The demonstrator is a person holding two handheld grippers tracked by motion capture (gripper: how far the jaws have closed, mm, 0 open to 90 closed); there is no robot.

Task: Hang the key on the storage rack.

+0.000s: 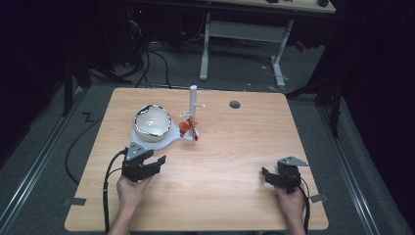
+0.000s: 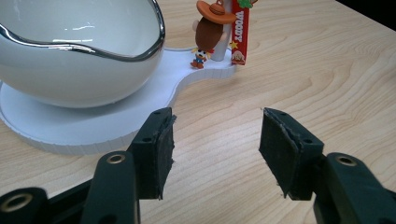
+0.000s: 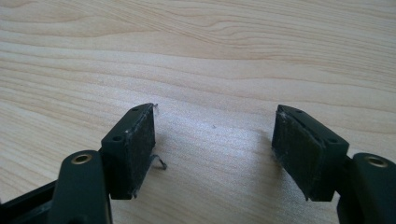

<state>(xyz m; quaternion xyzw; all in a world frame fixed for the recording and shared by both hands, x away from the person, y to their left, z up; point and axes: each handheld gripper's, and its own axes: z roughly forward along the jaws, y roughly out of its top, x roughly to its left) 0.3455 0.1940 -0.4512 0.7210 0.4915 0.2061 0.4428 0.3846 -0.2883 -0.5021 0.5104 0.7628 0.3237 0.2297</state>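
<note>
A white bowl (image 1: 152, 122) with a silver rim sits on a white stand base (image 1: 169, 141), seen close up as the bowl (image 2: 79, 51) on the base (image 2: 93, 126) in the left gripper view. A white post (image 1: 193, 100) rises from the base's right end, with a small cowboy figure keychain (image 1: 187, 128) at its foot; the keychain (image 2: 212, 28) carries a red tag (image 2: 240, 32). My left gripper (image 1: 155, 157) is open, just in front of the base, nothing between its jaws (image 2: 215, 144). My right gripper (image 1: 266, 174) is open over bare wood (image 3: 215, 140).
The wooden table (image 1: 235, 147) has a round grommet hole (image 1: 235, 104) at the back right. Cables trail from both grippers toward the front edge. Beyond the table stand a white-legged desk (image 1: 244, 34) and floor cables.
</note>
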